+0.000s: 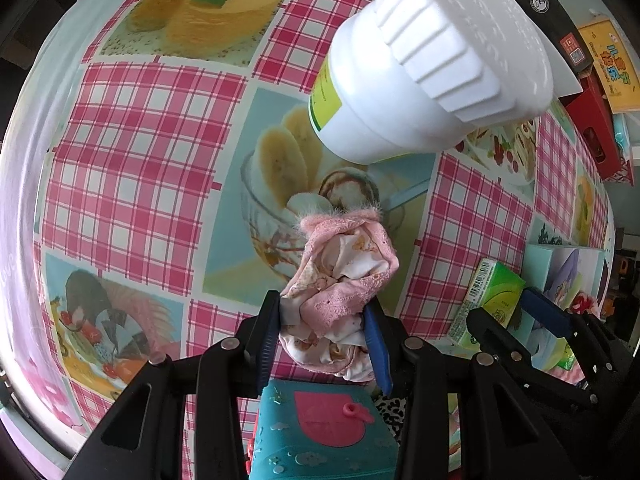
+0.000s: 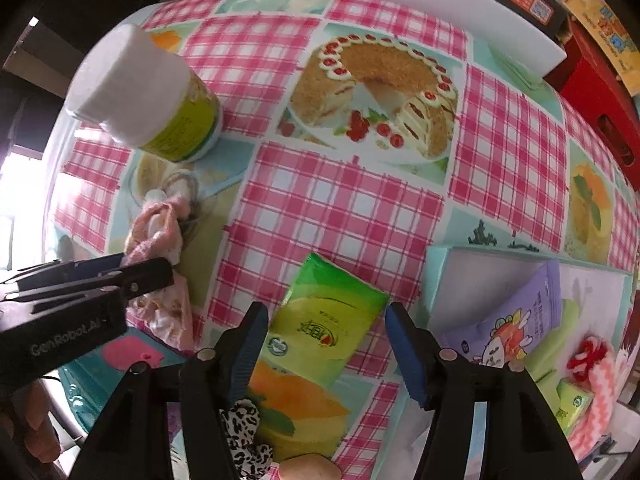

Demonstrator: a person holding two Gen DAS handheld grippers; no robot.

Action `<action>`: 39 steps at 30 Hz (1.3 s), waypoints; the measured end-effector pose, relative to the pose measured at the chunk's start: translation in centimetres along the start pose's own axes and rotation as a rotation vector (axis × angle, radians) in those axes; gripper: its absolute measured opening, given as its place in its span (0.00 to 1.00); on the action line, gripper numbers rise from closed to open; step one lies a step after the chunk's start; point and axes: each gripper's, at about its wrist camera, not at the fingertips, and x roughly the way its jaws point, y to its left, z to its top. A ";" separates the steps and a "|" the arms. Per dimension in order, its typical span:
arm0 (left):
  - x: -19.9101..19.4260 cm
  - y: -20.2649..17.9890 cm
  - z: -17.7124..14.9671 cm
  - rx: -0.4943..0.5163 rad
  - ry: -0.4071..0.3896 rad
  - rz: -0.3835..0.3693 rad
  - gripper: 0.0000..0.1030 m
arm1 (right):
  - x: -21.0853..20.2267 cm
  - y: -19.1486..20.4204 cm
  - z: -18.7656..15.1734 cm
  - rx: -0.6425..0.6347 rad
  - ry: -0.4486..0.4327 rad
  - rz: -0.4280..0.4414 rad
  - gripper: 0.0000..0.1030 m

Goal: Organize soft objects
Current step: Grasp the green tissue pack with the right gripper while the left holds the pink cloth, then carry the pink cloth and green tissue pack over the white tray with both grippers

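While left tool [image 1: 324,332] grips pink cloth [image 1: 340,276], right tool [image 2: 326,344] open over green pack [image 2: 324,320].

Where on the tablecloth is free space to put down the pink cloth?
Bare cloth lies between the white jar, the green tissue pack and the pale box. It is crowded near the teal case under the left gripper.

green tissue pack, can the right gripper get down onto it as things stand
Probably yes: the right gripper is open above the green tissue pack, nothing lying over it. The left gripper, shut on the pink cloth, is off to one side.
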 end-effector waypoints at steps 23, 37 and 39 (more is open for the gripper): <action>0.5 -2.1 0.1 0.046 0.006 0.038 0.40 | 2.4 1.8 -0.2 -0.049 -0.018 -0.025 0.63; 0.9 -2.9 -1.2 0.087 0.000 0.012 0.22 | 1.8 1.6 -0.8 -0.053 -0.043 0.000 0.56; 0.9 -2.9 -1.3 0.082 -0.004 0.008 0.21 | 1.7 1.6 -0.8 -0.051 -0.046 0.010 0.56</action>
